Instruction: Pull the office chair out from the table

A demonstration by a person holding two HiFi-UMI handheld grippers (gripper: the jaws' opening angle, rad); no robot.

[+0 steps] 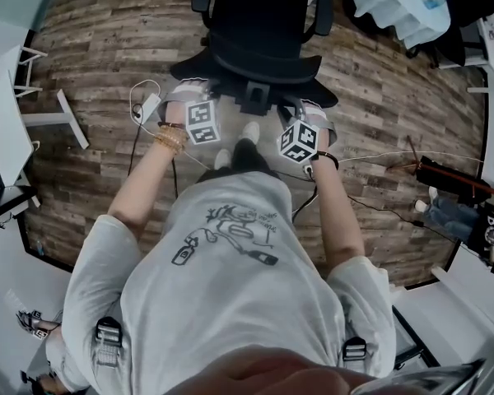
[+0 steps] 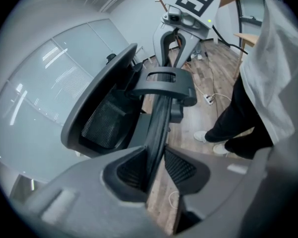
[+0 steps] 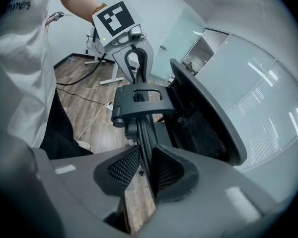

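**Office chair (image 1: 259,23): held by the back, both tongs engaged**

- Far left: white desk (image 1: 4,138) at the edge of the head view, well apart from the chair.
- Left gripper (image 2: 156,162): clenched on the backrest rim (image 2: 159,128), which runs edge-on between its pads (a sliver of floor shows below the pinch).
- Centre: the chair stands on the wood floor (image 1: 107,56) ahead of the person. Its seat faces away and its back is turned toward the person's shoes (image 1: 249,130). A bracket (image 2: 166,83) sits on the rim between the two grippers.
- Right gripper (image 3: 145,165): grasping the same rim on the other side of the bracket.
- Far right: white table (image 1: 391,2), also well apart from the chair.

Governing relation: the chair lies forward of both tongs. The rim's long axis runs side to side from one gripper to the other, and neither hand is nearer.

Judgement: the pull should come straight back toward the person, square to the rim. An uneven draw would likely swivel the chair on its base.

Progress: the chair stands apart from both tables (which one is meant cannot be told), so the task looks well advanced.
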